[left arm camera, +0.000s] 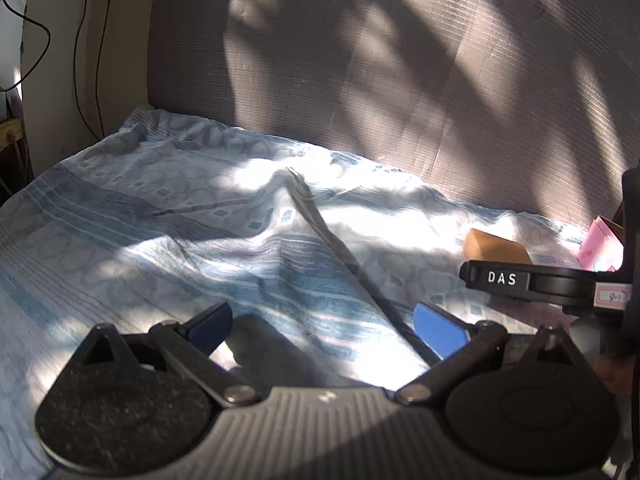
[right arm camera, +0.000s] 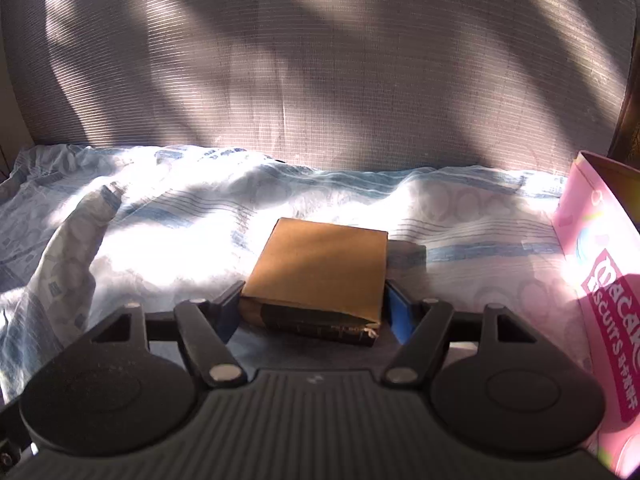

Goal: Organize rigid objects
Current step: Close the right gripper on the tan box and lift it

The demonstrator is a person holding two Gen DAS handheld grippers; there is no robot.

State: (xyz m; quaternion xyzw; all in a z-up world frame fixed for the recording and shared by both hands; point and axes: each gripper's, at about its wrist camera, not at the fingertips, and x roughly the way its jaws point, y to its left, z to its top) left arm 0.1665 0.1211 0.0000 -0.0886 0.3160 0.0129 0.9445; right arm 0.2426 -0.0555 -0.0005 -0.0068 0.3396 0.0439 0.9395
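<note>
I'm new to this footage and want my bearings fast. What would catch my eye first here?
First, the brown-covered book lying flat on the sunlit blue-patterned sheet, its near end between the fingers of the right tongs. Next, the bright pink biscuit box standing at the right edge. In the left wrist view, the left tongs are open with only rumpled sheet between their fingers.
</note>
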